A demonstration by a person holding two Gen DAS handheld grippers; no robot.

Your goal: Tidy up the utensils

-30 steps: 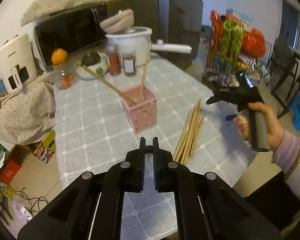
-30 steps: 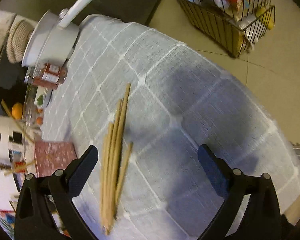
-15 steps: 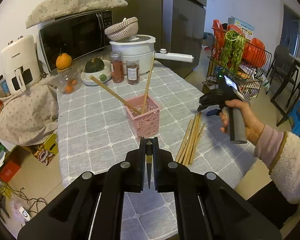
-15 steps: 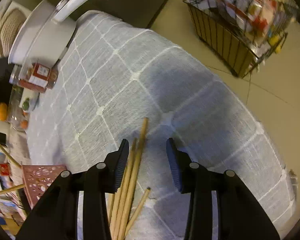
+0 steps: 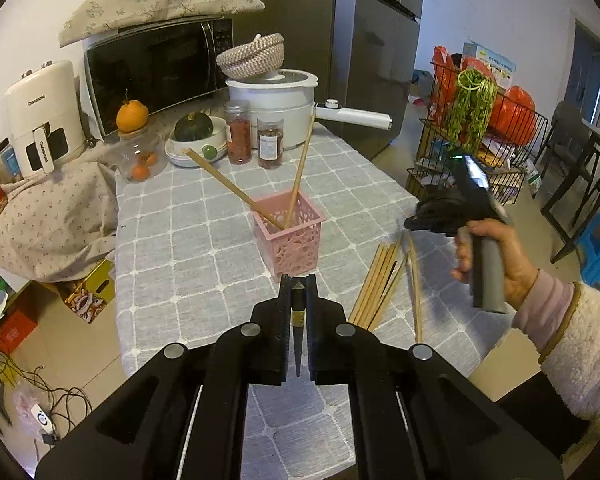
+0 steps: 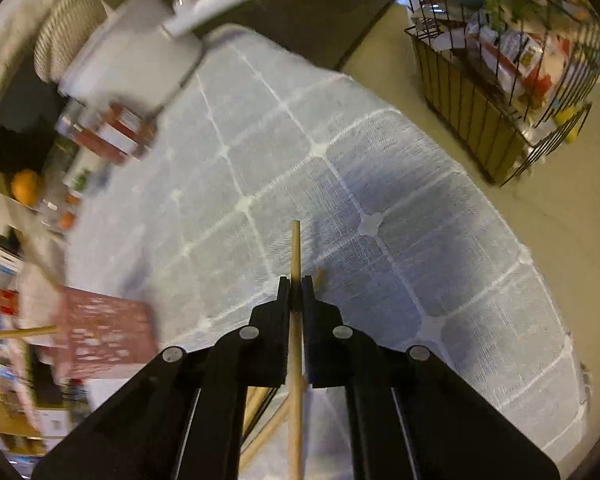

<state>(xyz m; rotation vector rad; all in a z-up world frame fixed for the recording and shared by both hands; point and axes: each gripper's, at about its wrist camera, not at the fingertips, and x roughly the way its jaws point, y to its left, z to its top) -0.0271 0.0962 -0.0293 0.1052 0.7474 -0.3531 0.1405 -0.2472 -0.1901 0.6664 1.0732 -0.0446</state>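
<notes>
Right gripper (image 6: pixel 296 282): matte black plastic fingers clamped on one slim round wooden chopstick (image 6: pixel 295 252), smooth pale wood, blunt tip poking out past the fingertips, shaft running back between the pads. More loose chopsticks (image 5: pixel 376 280) of same wood fanned flat on the cloth just below and behind those fingers. Left gripper (image 5: pixel 299 280): black fingers closed, nothing held, only a dark tapered spike in the slit. Pink perforated plastic basket (image 5: pixel 290 236), square, lattice walls, just ahead of the left fingertips, two chopsticks (image 5: pixel 260 196) leaning crossed inside. Grey woven tablecloth (image 5: pixel 188 240), white grid lines, under everything. White pot with long handle (image 5: pixel 276 104) far ahead.
</notes>
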